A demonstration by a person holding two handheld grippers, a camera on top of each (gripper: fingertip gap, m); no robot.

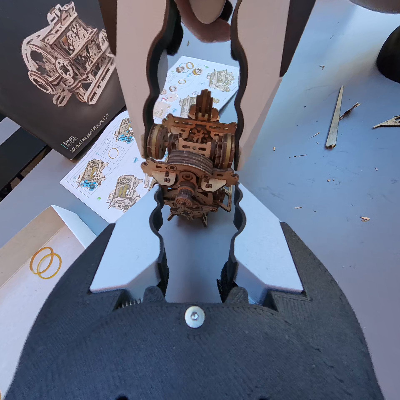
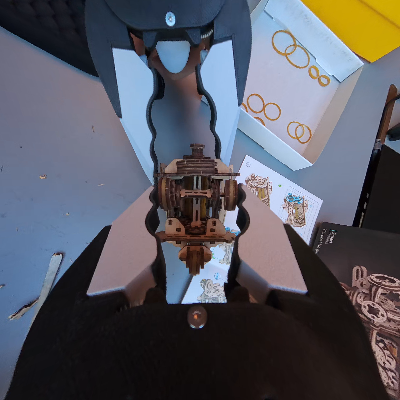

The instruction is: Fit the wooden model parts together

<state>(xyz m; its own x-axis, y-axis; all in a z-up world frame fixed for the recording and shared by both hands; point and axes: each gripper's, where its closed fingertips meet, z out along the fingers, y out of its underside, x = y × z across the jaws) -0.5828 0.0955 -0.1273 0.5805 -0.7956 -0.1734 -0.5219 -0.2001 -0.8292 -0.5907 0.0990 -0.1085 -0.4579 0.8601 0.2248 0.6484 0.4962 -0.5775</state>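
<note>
Beyond the left fingers, an instruction sheet (image 1: 112, 171) and a dark kit box (image 1: 58, 71) are seen on the grey table (image 1: 313, 194); a white tray (image 2: 279, 140) holding yellow rubber bands (image 2: 290, 49) lies to their left, and a flat wooden stick (image 1: 334, 121) with splinters to their right. The wooden model (image 1: 190, 160) is held above the table between two opposed grippers. The right gripper (image 2: 197, 194) is closed on the model's side wheels, one at each fingertip. The left gripper (image 1: 195, 188) is spread about the model's lower plate; whether contact is made cannot be told
</note>
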